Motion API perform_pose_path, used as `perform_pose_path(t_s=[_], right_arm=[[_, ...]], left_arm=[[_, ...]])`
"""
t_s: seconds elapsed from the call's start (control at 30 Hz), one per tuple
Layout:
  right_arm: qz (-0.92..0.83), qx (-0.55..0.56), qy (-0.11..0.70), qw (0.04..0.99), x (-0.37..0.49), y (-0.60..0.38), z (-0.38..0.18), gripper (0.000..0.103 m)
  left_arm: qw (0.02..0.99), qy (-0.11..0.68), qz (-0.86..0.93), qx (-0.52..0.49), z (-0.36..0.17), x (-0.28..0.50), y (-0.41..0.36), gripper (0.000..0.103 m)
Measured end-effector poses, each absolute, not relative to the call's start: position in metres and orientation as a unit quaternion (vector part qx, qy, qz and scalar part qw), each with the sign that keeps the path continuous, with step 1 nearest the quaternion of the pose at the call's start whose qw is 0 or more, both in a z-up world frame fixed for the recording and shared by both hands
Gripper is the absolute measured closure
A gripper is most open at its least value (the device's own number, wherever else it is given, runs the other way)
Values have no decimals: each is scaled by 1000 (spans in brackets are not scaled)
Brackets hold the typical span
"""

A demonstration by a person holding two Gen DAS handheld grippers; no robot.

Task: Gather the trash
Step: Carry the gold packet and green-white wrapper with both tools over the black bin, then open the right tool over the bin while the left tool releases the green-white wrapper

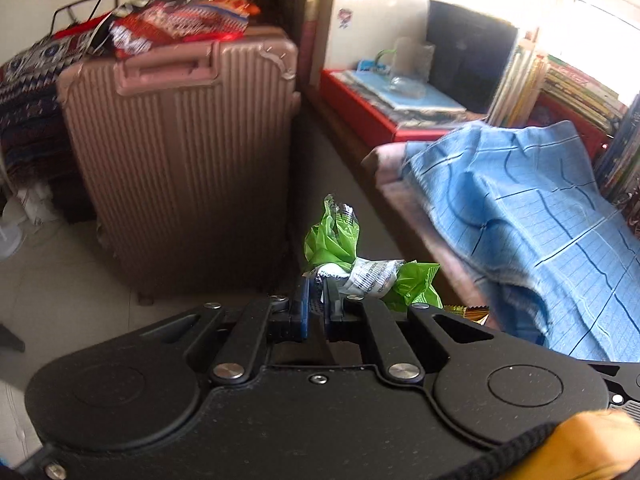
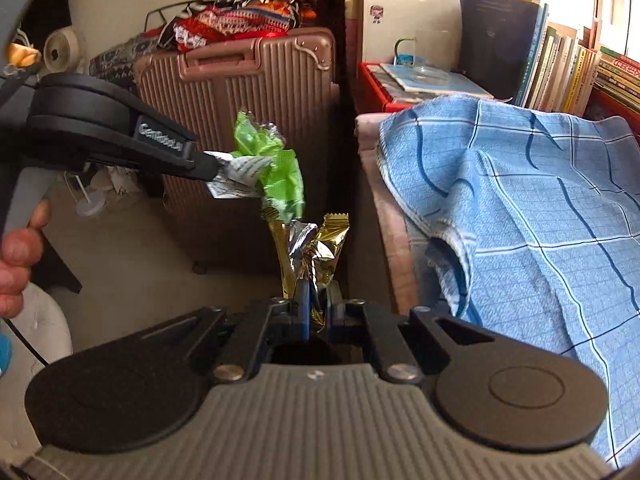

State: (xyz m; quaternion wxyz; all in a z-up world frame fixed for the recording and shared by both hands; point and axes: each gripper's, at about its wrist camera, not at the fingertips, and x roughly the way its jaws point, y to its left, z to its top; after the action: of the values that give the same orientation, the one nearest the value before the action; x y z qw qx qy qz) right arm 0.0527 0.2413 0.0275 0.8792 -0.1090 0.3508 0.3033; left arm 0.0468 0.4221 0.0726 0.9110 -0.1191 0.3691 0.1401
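Cluttered bedroom, tiled floor (image 1: 60, 280). Left tool (image 1: 316, 292) is clamped on a green-and-white wrapper (image 1: 340, 248), held in the air. Right tool (image 2: 318, 300) is clamped on a gold foil wrapper (image 2: 316, 248), just below the green one. A ribbed pink suitcase (image 1: 180, 160) is seen behind; a blue checked cloth (image 2: 520, 200) is draped to the right, with books (image 2: 568, 68) beyond.

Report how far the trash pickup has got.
Done: both wrappers are picked up. In hand: the left tongs are shut on a green wrapper; the right tongs are shut on a gold wrapper, both held in front of the suitcase. Left: dropping them off; no bin is in view.
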Motion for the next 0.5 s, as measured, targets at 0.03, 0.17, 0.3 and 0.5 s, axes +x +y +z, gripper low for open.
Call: perform_pose_path(t_s=[0.03,0.17,0.3,0.5], right_arm=[[303,-112,356,877,52,242,24,92],[299,-106,381,868,53,241,11,92],[296,-108,391,865,55,243,4,91],[301,-113,407,855,52,247,-5,88]], left_arm=[[907,375,147,-126,69,43,424,97],[898,390,157,-126,56,27,427,97],[893,404,158,-123,47,18,428,97],[888,408,165,-132,42,17,436,97]])
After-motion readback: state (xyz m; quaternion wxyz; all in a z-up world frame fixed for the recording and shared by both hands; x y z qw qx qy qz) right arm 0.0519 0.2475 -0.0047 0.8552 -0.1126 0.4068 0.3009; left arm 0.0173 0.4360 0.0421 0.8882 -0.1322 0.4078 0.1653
